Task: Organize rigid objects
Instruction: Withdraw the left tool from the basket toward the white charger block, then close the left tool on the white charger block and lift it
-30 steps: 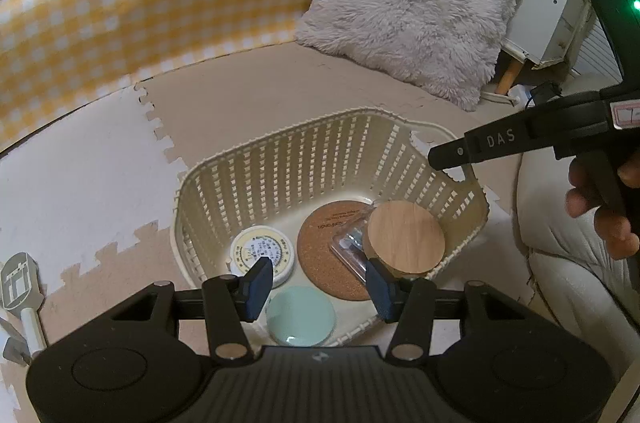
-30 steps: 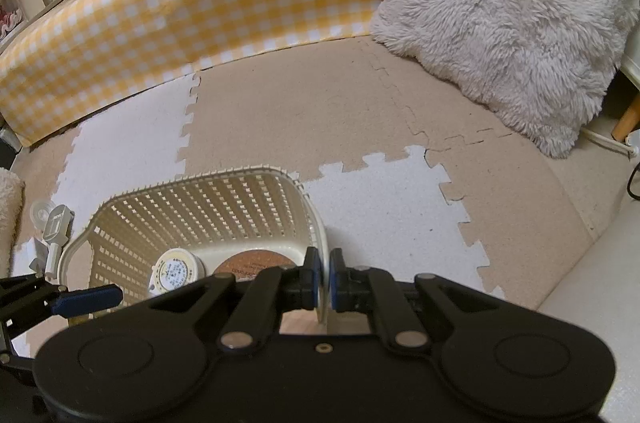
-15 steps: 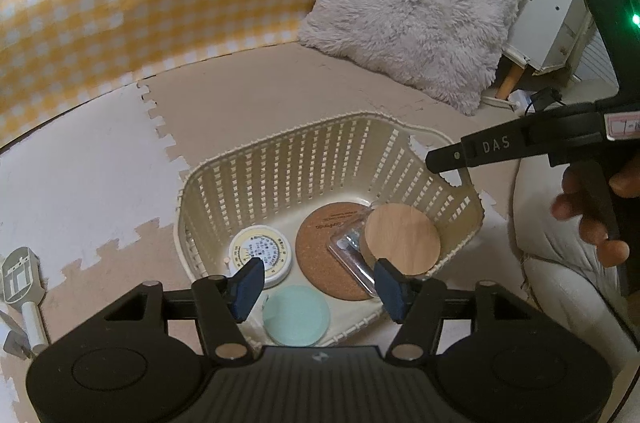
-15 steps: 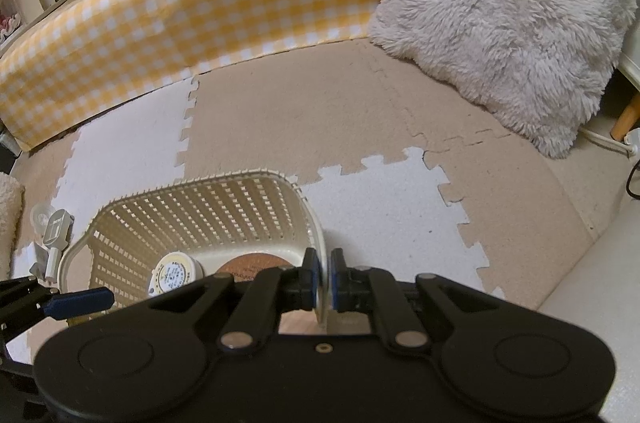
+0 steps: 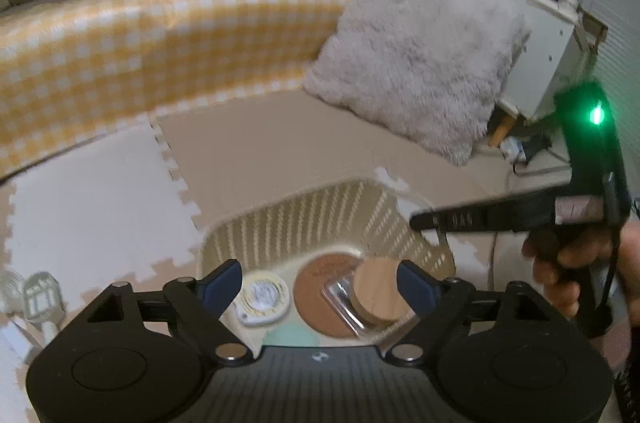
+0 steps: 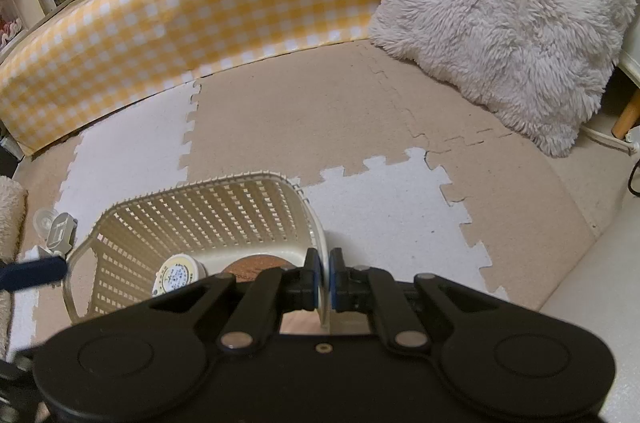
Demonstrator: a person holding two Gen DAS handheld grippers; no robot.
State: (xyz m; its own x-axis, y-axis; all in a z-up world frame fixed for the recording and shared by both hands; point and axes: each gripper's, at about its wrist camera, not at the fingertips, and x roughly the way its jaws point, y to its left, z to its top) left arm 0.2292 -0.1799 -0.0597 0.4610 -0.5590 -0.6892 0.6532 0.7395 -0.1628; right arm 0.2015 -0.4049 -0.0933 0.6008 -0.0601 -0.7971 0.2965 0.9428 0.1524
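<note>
Foam puzzle mats (image 6: 288, 127) in tan and white cover the floor, backed by a yellow checked bumper (image 6: 192, 3) and a shaggy grey cushion (image 6: 508, 23). On the mats stands the cream slatted basket (image 6: 224, 195), the place where the rigid things are being gathered. Its right-hand rim is pinched between the clenched jaws of the right gripper (image 6: 325, 281), which steadies it. Inside lie a cork coaster (image 5: 320, 293), a wooden disc (image 5: 380, 289) resting on a clear packet (image 5: 340, 299) over that coaster, a round cream tin (image 5: 262, 297), and a pale green disc (image 5: 290, 337) nearest the camera (partly hidden by the tool body). The left gripper (image 5: 318, 287) hangs above the basket with its jaws opening and nothing between them. So most of the sorting looks done, judging by the filled basket. Left on the mat to the basket's left are a small white utensil (image 5: 40, 297) and a clear bit beside it, too blurred to name; those probably go next.
</note>
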